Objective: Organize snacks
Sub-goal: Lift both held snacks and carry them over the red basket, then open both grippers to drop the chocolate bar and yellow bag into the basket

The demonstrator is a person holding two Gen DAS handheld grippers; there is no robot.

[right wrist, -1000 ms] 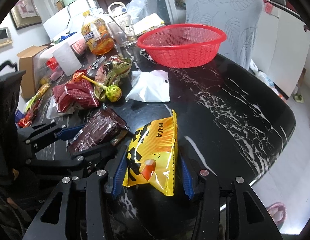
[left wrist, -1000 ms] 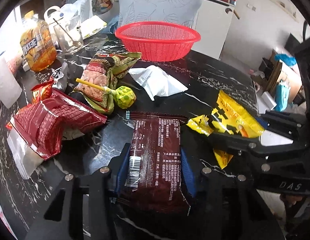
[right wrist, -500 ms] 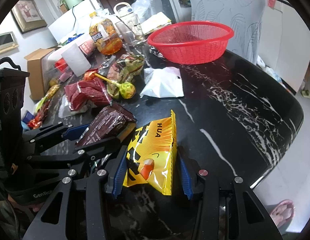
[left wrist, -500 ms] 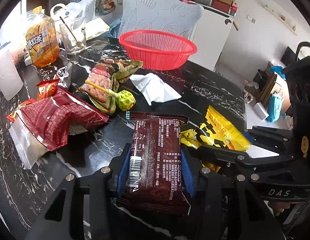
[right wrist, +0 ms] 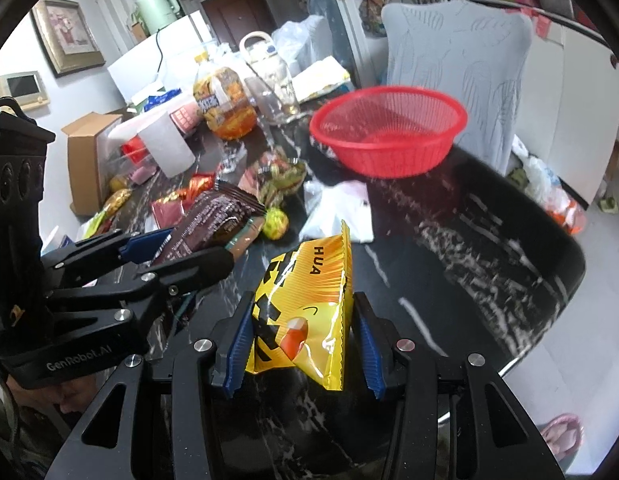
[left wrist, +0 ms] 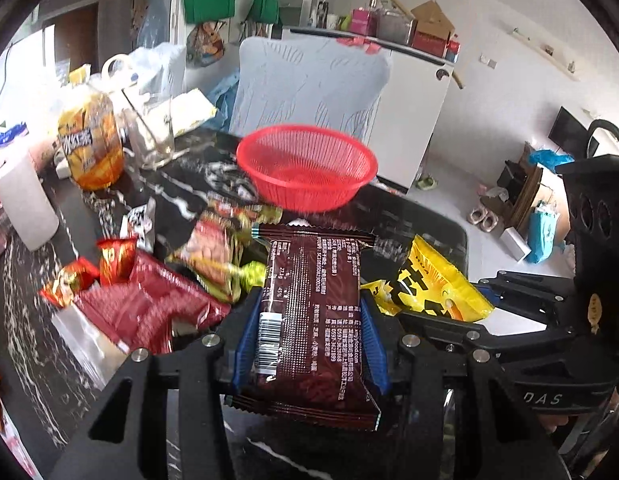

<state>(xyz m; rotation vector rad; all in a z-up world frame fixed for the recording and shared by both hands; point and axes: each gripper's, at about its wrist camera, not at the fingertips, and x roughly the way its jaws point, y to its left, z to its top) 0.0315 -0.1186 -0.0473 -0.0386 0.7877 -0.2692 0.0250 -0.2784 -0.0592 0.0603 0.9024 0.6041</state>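
Both tongs are carrying: left tongs (left wrist: 307,316) clamped on the brown packet (left wrist: 313,320), right tongs (right wrist: 303,334) on the yellow bag (right wrist: 309,300), both clear above the counter (right wrist: 489,240). Next, probably carry them over the far red basket (right wrist: 389,136) and let go.

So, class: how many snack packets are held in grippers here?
2: a brown packet in the left gripper, a yellow packet in the right gripper. Other packets lie on the table.

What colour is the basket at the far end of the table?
Red, a fine mesh plastic basket; clearest in the right wrist view.
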